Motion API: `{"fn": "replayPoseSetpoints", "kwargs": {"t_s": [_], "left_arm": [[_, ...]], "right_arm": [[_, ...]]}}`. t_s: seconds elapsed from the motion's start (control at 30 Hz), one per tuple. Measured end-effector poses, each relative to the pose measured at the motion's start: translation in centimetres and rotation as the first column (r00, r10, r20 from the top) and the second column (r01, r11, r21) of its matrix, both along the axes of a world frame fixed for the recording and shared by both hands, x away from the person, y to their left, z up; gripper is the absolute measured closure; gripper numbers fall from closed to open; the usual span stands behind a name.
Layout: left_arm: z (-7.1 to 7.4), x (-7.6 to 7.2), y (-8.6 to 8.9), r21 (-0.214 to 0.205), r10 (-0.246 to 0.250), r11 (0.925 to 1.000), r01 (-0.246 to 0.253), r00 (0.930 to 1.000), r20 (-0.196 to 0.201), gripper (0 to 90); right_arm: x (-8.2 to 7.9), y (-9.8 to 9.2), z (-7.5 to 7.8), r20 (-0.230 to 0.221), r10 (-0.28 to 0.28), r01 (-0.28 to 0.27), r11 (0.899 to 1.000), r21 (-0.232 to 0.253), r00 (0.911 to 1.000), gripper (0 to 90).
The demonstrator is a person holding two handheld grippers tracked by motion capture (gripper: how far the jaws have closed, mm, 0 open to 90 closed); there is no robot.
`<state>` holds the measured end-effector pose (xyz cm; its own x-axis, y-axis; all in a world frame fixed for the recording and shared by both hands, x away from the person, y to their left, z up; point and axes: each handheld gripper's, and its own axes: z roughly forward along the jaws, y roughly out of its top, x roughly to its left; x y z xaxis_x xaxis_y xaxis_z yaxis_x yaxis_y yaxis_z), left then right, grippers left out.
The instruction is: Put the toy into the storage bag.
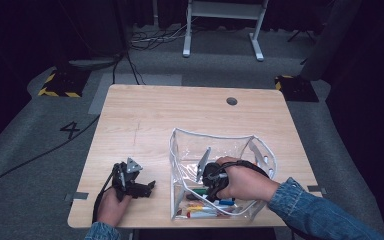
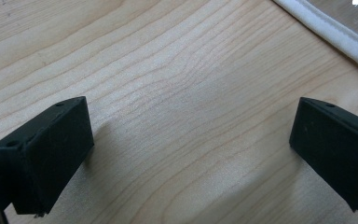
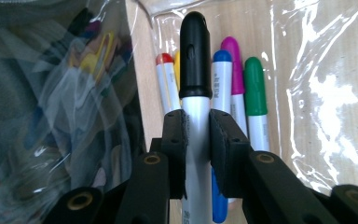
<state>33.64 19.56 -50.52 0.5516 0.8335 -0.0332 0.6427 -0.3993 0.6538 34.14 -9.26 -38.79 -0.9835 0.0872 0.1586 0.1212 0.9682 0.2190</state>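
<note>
Right now I'm clenching my right gripper [image 3: 196, 140] on the black-capped marker [image 3: 196, 70] inside the clear pouch [image 1: 180, 150], seemingly above the other markers [image 3: 256, 93]; my left gripper [image 2: 191, 154] is resting released.

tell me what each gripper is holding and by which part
The right gripper clamps a black-capped marker by its white barrel, just below the cap, inside the clear pouch. The left gripper is open over bare table, holding nothing.

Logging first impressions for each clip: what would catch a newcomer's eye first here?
The right tongs, reaching into a clear plastic pouch at the table's near right, clamp a black-capped marker. Under it lie red, blue, magenta and green markers on the pouch's floor. The left tongs rest open on bare wood at the near left.
</note>
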Motion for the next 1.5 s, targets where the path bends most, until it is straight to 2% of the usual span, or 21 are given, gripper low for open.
{"fn": "replayPoseSetpoints", "kwargs": {"t_s": [0.07,0.13,0.17,0.23,0.4,0.53,0.6,0.67,0.77,0.83,0.93,1.03,1.23,1.3,1.37,1.47,1.5], "left_arm": [[0.0,0.0,0.0,0.000,0.000,1.0000,0.000,1.0000,0.000,0.0],[0.0,0.0,0.0,-0.001,0.001,1.0000,-0.001,1.0000,0.000,0.0],[0.0,0.0,0.0,-0.001,0.001,1.0000,-0.001,1.0000,0.000,0.0],[0.0,0.0,0.0,-0.001,0.001,1.0000,-0.001,1.0000,0.000,0.0],[0.0,0.0,0.0,-0.001,0.001,1.0000,-0.001,1.0000,0.000,0.0],[0.0,0.0,0.0,-0.002,0.002,1.0000,-0.002,1.0000,0.000,0.0],[0.0,0.0,0.0,-0.002,0.002,1.0000,-0.002,1.0000,0.000,0.0],[0.0,0.0,0.0,-0.001,0.002,1.0000,-0.002,1.0000,0.000,0.0],[0.0,0.0,0.0,-0.002,0.002,1.0000,-0.002,1.0000,0.000,0.0],[0.0,0.0,0.0,-0.002,0.002,1.0000,-0.002,1.0000,0.000,0.0],[0.0,0.0,0.0,-0.002,0.002,1.0000,-0.002,1.0000,0.000,0.0],[0.0,0.0,0.0,-0.002,0.002,1.0000,-0.002,1.0000,-0.001,0.0],[0.0,0.0,0.0,-0.003,0.002,1.0000,-0.002,1.0000,0.000,0.0],[0.0,0.0,0.0,-0.002,0.001,1.0000,-0.001,1.0000,0.003,0.0],[0.0,-0.1,0.0,-0.004,0.004,1.0000,-0.004,1.0000,0.003,0.0],[0.0,-0.1,0.0,-0.004,0.005,1.0000,-0.005,1.0000,0.005,0.0],[0.0,-0.1,0.0,-0.002,0.006,1.0000,-0.006,1.0000,0.006,0.0]], "right_arm": [[0.0,-0.1,-0.1,0.001,-0.002,0.002,1.000,-0.008,1.0000,72.4],[0.2,-0.1,-0.1,0.062,-0.009,0.007,1.000,0.026,0.9980,56.5],[0.3,-0.2,0.1,0.088,-0.016,0.012,0.999,0.042,0.9960,53.6],[0.6,-0.5,0.6,0.134,-0.027,0.018,0.997,0.069,0.9906,52.4],[0.9,-1.3,2.6,0.196,-0.068,0.038,0.988,0.153,0.9782,48.5],[1.1,-2.5,4.4,0.241,-0.117,0.064,0.974,0.217,0.9635,47.7],[1.1,-3.3,5.5,0.251,-0.156,0.089,0.961,0.261,0.9554,46.5],[1.2,-4.1,6.5,0.254,-0.183,0.107,0.952,0.287,0.9498,46.4],[1.1,-5.6,8.1,0.252,-0.240,0.149,0.932,0.330,0.9375,46.4],[1.2,-6.7,8.9,0.263,-0.273,0.173,0.922,0.347,0.9256,46.0],[1.2,-8.5,9.8,0.249,-0.325,0.219,0.901,0.373,0.9123,45.9],[1.2,-10.4,10.3,0.250,-0.371,0.258,0.884,0.389,0.8942,46.0],[1.3,-14.7,10.9,0.237,-0.469,0.342,0.836,0.429,0.8507,46.1],[1.3,-16.3,11.0,0.237,-0.500,0.368,0.820,0.438,0.8329,46.1],[1.4,-17.7,11.1,0.223,-0.532,0.395,0.797,0.456,0.8168,46.2],[1.4,-19.7,11.2,0.217,-0.575,0.433,0.770,0.469,0.7886,46.5],[1.4,-20.2,11.1,0.221,-0.586,0.442,0.765,0.469,0.7797,46.5]]}}
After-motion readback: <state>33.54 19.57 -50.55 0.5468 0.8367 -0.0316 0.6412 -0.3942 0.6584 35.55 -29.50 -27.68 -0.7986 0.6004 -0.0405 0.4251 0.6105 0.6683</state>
